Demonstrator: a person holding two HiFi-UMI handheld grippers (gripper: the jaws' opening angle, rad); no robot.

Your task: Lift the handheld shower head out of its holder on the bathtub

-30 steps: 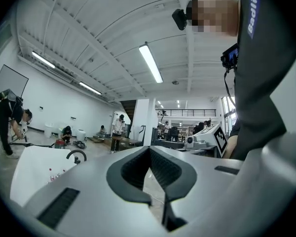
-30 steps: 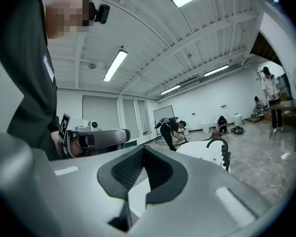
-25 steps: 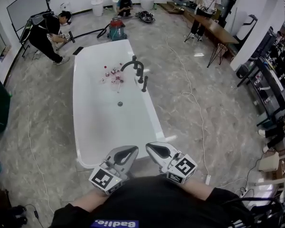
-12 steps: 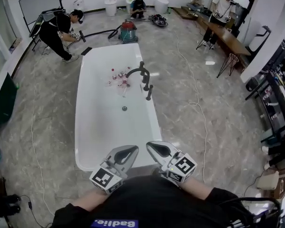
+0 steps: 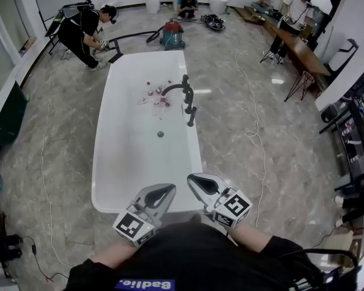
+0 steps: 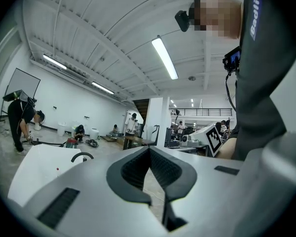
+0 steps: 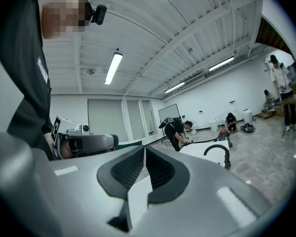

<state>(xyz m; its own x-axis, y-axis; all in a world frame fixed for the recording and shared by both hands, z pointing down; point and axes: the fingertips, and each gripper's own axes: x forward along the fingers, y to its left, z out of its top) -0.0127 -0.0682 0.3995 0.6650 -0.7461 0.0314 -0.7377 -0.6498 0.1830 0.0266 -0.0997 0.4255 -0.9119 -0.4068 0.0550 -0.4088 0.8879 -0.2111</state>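
Note:
The white bathtub [image 5: 118, 162] stretches away in the middle of the head view. A black arched faucet [image 5: 181, 88] stands on its right rim. The slim black handheld shower head [image 5: 192, 116] stands upright in its holder just nearer than the faucet. My left gripper [image 5: 168, 190] and right gripper [image 5: 192, 179] are held close to my body at the tub's near end, far from the shower head. Both are shut with nothing between their jaws. The left gripper view shows the faucet [image 6: 82, 156] small and distant; the right gripper view shows the faucet [image 7: 218, 151] too.
Small bottles [image 5: 158, 96] and a drain [image 5: 161, 134] lie inside the tub. A red vacuum [image 5: 173, 38] and a bending person [image 5: 85, 29] are beyond the far end. A white cable [image 5: 255, 132] runs over the floor right of the tub; a table [image 5: 300, 50] stands far right.
The view has shifted with my body: tub and faucet now sit a little lower and further right. Both grippers keep their place before my chest, still shut.

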